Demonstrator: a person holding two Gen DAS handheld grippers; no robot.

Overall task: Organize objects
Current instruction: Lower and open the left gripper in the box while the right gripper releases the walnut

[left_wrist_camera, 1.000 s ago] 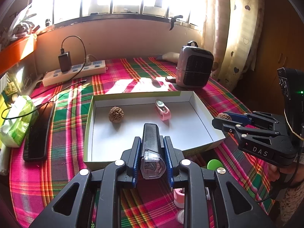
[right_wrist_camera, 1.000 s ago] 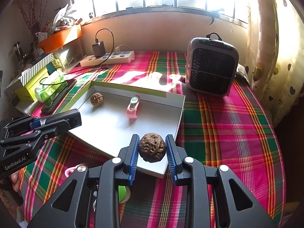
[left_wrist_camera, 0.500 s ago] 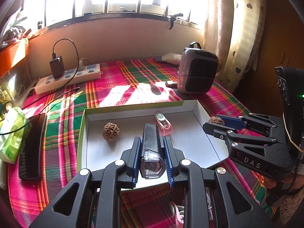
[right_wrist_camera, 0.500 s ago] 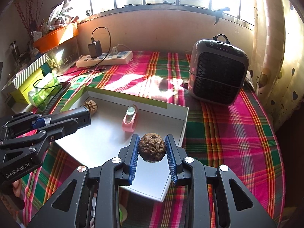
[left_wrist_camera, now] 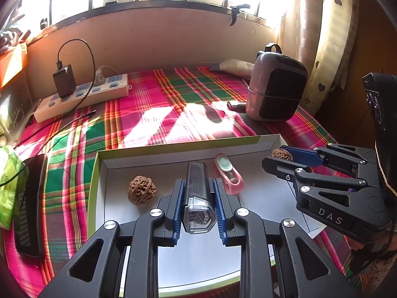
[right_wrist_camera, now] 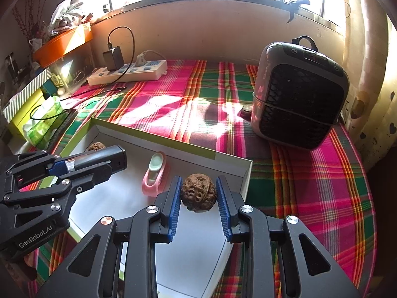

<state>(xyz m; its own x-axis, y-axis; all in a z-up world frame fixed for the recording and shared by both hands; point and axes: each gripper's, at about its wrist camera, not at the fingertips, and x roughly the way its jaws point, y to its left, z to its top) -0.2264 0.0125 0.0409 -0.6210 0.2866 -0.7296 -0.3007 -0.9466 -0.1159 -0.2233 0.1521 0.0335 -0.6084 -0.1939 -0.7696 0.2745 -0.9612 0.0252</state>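
Left wrist view: left gripper [left_wrist_camera: 197,207] pinches a black bike light [left_wrist_camera: 196,191] over the white tray [left_wrist_camera: 270,146]; a walnut [left_wrist_camera: 142,190] and pink clip [left_wrist_camera: 228,173] already lie inside, lower centre.

Right wrist view: right gripper [right_wrist_camera: 198,200] clamps a second walnut [right_wrist_camera: 198,195] above the tray's right end. Both loads probably remain to be set down.

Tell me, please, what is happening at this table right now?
A person is sorting small things into a shallow white box on a plaid cloth. The left tool grips a black bike light, and the right tool grips a walnut; both hang over the box. Another walnut and a pink clip already lie inside.
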